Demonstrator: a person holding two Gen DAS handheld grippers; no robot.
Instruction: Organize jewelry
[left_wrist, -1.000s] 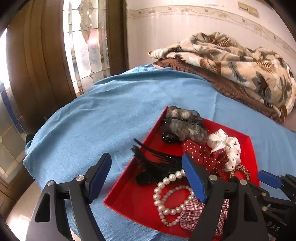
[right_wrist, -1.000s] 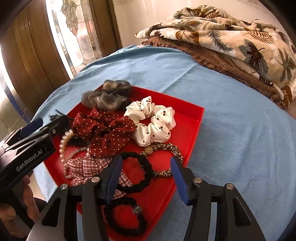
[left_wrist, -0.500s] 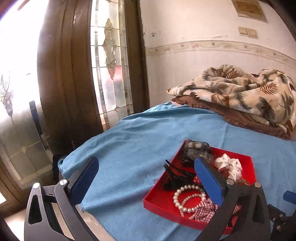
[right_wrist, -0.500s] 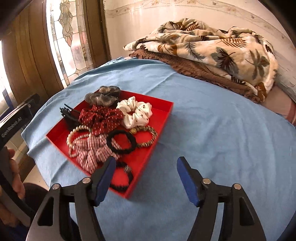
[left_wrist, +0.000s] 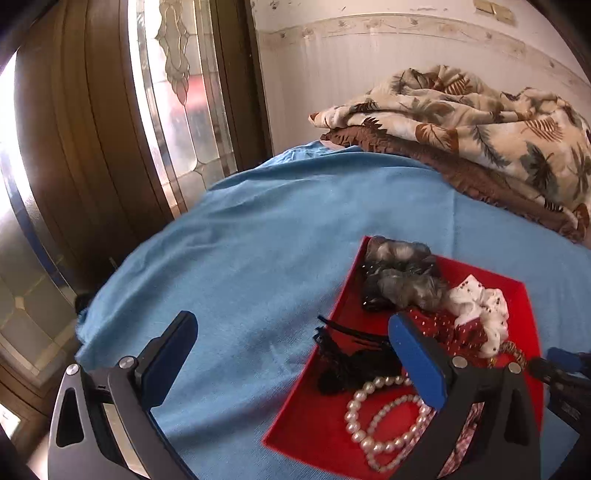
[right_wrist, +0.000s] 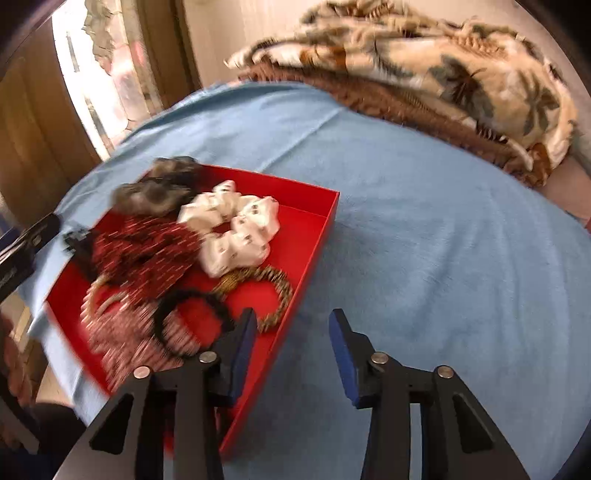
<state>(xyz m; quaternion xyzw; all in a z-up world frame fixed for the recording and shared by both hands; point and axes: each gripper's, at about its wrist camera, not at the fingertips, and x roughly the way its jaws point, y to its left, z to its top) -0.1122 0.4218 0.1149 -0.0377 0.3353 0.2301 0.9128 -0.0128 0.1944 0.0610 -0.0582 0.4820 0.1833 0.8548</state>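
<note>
Both grippers, left (left_wrist: 291, 363) and right (right_wrist: 293, 349), jaws apart and empty, hover beside the red tray (right_wrist: 314, 206) holding the jewelry (pearls (left_wrist: 384, 417), scrunchies); sorted or unsorted, undecidable

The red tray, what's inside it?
Red tray holds white scrunchie, dark red one, grey one, pearl bracelet, black clip. Whatever lies beneath them is covered.

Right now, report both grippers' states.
Left gripper: open, holding nothing.
Right gripper: open, holding nothing.
</note>
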